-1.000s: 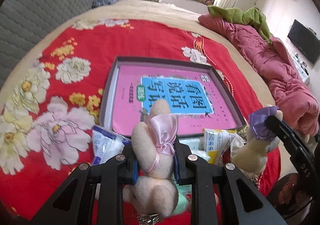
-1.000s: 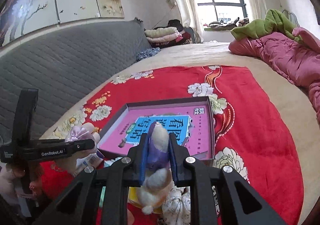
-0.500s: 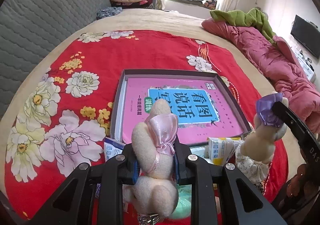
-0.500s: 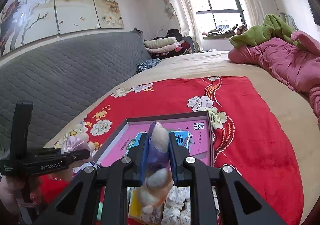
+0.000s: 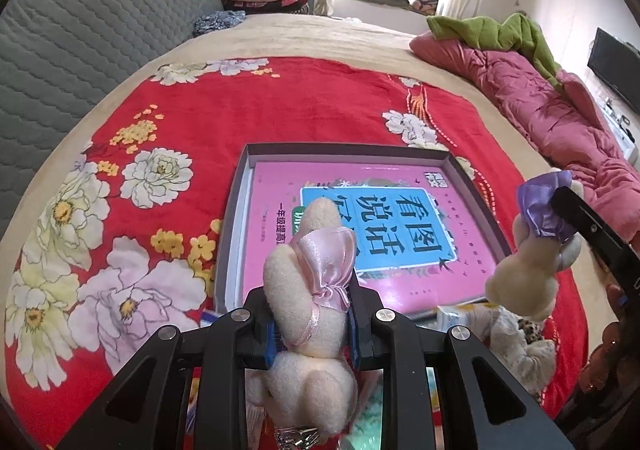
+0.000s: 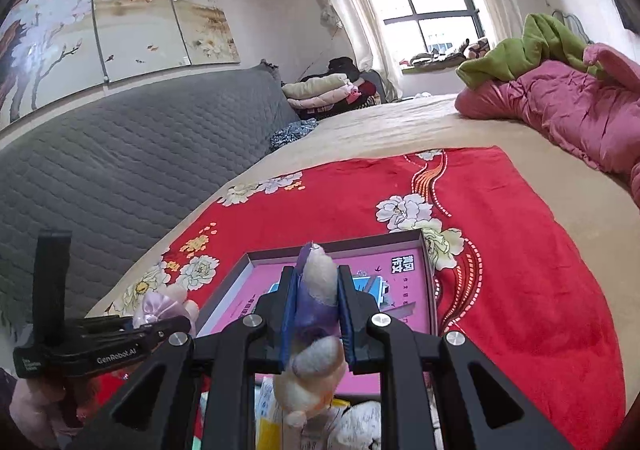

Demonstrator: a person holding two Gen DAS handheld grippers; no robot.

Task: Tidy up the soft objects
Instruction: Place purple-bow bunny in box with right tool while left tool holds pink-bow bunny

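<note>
A cream plush bunny with a pink bow is sitting tight between the two pads of the left tongs, which are closing on its middle and holding it up in the air. Its ears are pointing away from the camera and its feet are hanging down below the pads. A second plush bunny with a purple bow is being squeezed the same way by the right tongs, with its head poking up and its body dangling under the pads. In the left camera this purple-bow bunny is showing at the right side, held up beside the box.

Both toys are hanging over the near edge of a flat grey box that is lying on the bed. A pink book with a blue label is lying inside the box. Just in front of the box, under the toys, a small heap of other things is lying; it looks like soft toys and little packets, but they are partly hidden.

The box is resting on a red blanket with big flowers, which is spreading over a beige bed. A rumpled pink quilt with a green cloth on top is lying at the far right of the bed. A grey padded headboard is running along the left
</note>
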